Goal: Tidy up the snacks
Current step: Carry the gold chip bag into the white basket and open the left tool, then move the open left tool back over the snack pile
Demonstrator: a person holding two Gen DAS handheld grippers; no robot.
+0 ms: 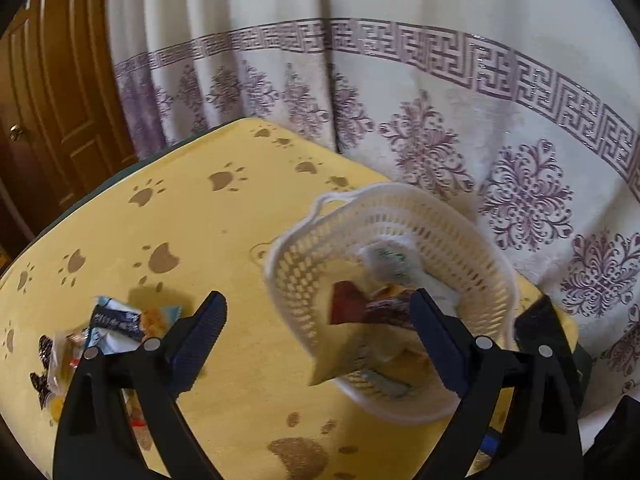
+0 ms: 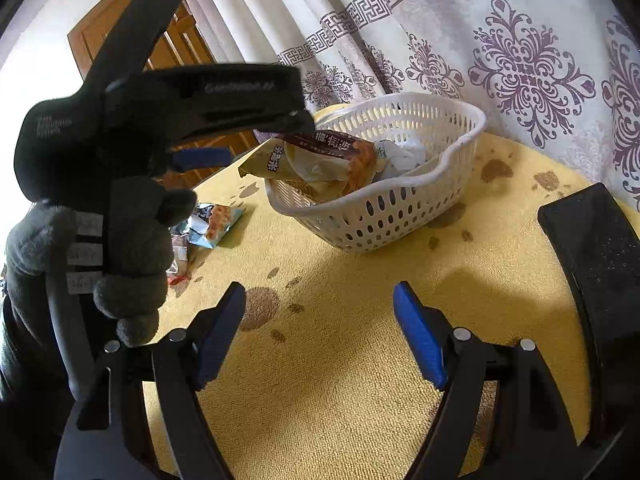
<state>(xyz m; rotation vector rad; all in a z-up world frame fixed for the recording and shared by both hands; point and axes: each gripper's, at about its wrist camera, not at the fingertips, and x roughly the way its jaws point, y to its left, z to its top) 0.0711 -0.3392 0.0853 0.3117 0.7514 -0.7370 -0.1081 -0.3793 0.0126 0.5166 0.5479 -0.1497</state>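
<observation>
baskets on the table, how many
1: a white basket stands on the yellow table near the curtain, with snack packets inside.

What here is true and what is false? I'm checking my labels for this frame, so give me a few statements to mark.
1. The basket stands on the yellow mat. True.
2. The basket is empty. False: several snack packets lie in it, among them a tan packet that sticks out over its rim.
3. The right gripper is shut on a packet. False: its jaws stand open with only mat between them.
4. Loose snacks still lie on the mat outside the basket. True.
5. The left gripper has its jaws open. True.
6. A plain blue wall stands behind the table. False: it is a white curtain with purple patterns.
</observation>
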